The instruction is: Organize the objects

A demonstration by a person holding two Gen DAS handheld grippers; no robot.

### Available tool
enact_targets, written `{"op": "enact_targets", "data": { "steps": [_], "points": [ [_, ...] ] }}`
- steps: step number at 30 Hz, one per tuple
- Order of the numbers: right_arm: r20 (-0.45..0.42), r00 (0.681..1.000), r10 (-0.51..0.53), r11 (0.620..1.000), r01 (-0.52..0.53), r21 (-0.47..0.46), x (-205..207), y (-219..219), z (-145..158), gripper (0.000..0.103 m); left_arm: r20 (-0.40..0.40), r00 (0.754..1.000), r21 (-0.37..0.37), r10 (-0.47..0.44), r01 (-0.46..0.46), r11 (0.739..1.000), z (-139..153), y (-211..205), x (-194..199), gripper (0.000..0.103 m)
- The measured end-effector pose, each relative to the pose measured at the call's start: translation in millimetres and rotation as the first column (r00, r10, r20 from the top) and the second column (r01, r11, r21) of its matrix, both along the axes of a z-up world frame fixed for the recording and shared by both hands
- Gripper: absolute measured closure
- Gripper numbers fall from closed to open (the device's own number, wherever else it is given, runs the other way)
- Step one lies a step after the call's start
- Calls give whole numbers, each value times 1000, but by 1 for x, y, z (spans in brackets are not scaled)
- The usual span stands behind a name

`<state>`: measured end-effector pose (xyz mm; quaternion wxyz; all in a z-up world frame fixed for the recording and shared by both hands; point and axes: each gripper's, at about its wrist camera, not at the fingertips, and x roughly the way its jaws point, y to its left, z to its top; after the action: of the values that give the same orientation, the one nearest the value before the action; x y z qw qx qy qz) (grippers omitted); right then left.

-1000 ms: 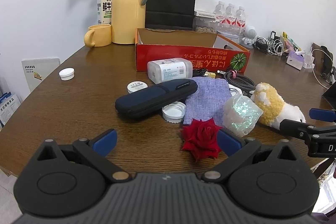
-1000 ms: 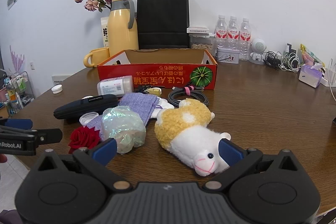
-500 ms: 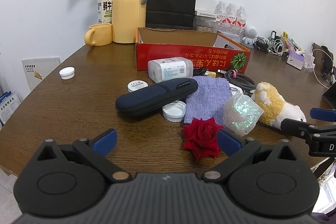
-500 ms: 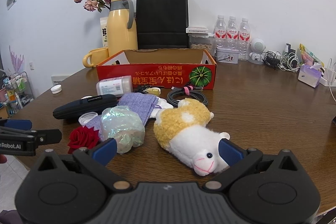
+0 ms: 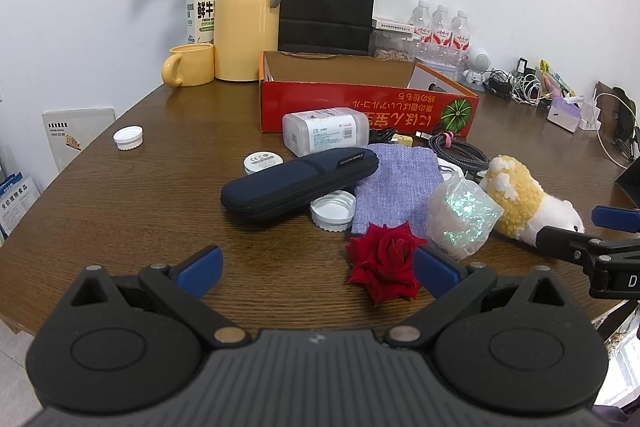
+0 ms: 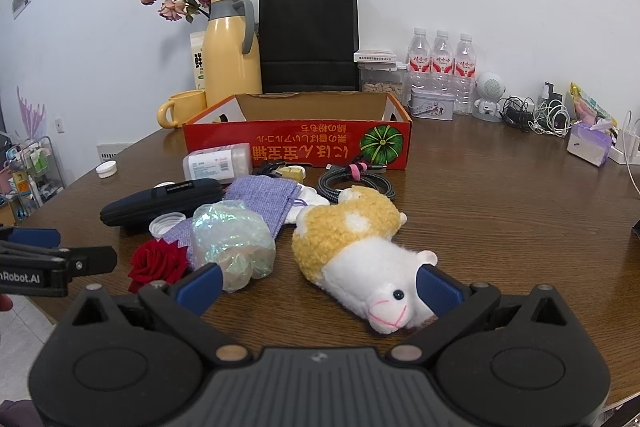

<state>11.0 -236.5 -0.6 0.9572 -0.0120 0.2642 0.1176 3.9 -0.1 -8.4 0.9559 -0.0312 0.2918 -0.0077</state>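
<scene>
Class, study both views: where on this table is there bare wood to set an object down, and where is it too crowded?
Bare wood lies left of the dark zip case, around the lone white cap, and right of the plush sheep toward the tissue box. The strip before the red box is crowded: pouch, cable, rose, wrapped bundle.

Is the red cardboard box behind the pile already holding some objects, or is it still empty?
Cannot tell fully. The red cardboard box is open at the top, and only bare brown inner walls show in both views; its floor is hidden behind the front wall.
</scene>
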Motion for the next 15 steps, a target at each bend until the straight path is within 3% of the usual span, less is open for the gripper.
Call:
{"op": "enact_targets", "data": {
  "steps": [15],
  "points": [
    [0, 1000, -1, 1000, 1, 0, 0, 0, 0, 0, -3, 1000, -3, 0, 0, 1000, -1, 0, 0, 0]
  ]
}}
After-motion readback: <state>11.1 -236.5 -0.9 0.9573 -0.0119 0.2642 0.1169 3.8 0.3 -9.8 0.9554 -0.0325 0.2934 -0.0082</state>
